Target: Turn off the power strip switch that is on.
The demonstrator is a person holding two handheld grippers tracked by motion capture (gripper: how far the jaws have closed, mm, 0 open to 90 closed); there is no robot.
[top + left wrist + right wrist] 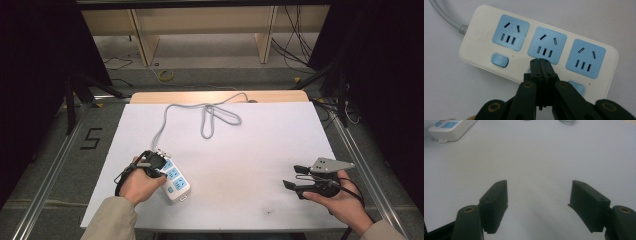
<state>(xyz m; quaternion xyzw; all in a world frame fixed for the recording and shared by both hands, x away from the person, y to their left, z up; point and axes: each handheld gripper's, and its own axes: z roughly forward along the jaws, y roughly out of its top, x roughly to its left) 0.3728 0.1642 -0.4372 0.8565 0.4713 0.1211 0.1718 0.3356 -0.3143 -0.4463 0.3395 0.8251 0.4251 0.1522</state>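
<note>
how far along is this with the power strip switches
Done: nothing can be told as finished; whether any switch is on or off cannot be read. In hand: the left gripper, jaws shut, has its tip at the middle switch of the power strip. Left: perhaps the outer switches, which sit untouched. The right gripper rests open over bare table, apart from the strip.

A rectangular table carries a white sheet over its top, leaving a strip of bare wood along the far edge. A white power strip with three blue sockets lies near the left front. Its grey cable loops toward the far edge.
</note>
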